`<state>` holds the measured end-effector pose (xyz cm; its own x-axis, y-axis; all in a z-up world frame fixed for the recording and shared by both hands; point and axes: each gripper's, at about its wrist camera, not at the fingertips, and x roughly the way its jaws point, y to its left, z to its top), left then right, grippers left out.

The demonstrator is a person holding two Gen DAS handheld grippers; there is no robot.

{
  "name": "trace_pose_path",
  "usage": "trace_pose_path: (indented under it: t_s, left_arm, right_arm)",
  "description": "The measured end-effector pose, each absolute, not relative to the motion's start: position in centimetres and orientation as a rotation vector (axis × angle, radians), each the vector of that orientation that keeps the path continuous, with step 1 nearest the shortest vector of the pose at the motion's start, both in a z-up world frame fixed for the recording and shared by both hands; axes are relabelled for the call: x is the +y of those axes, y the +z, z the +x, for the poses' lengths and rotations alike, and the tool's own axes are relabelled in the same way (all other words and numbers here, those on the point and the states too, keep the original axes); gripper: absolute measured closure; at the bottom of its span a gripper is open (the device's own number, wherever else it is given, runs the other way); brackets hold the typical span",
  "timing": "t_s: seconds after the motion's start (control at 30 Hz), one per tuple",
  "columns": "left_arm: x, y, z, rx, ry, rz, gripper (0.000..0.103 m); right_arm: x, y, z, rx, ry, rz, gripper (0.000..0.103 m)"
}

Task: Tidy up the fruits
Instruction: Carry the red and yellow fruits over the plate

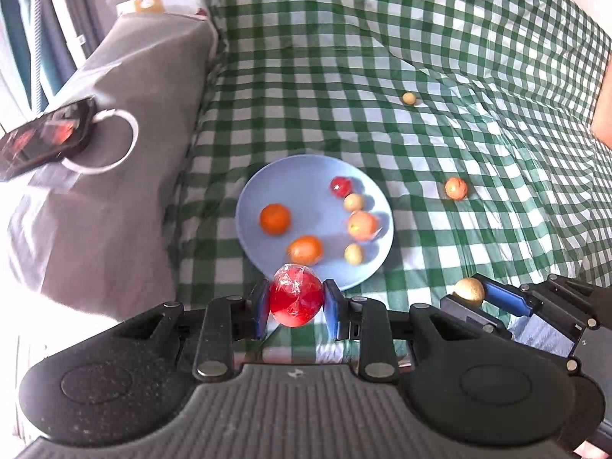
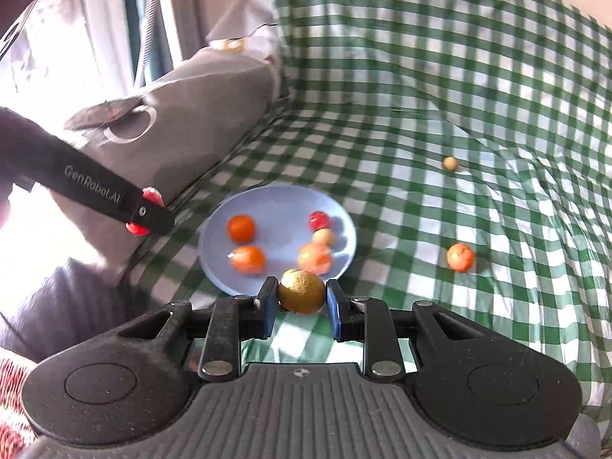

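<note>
plate (image 1: pixel 267 176): 1 | fruits (image 1: pixel 274 218): 10 (two gripped, apparently) | phone (image 1: pixel 42 135): 1

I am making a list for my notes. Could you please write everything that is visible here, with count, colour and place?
plate: one, blue, on the checked cloth
fruits on plate: six; two orange, one red, one peach, two tan
loose fruits: two; orange and tan, on the cloth right of the plate
checked cloth: one, green and white
grey cushion: one, left of the cloth
phone: one, dark, on the cushion
left tongs: shut on red fruit
right tongs: shut on golden fruit
</note>
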<state>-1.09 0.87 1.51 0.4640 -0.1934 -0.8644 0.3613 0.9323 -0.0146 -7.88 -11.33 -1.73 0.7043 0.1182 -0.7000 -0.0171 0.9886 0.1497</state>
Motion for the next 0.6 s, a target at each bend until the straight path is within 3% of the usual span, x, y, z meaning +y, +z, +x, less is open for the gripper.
trace_pose_path:
  t_s: [0.6]
  left_arm:
    - [3.0,0.9,-2.0,1.035,-0.328,0.139,0.07]
  right_arm:
    - [-8.0,-0.6,-10.0,0.788,0.125,0.01,0.075]
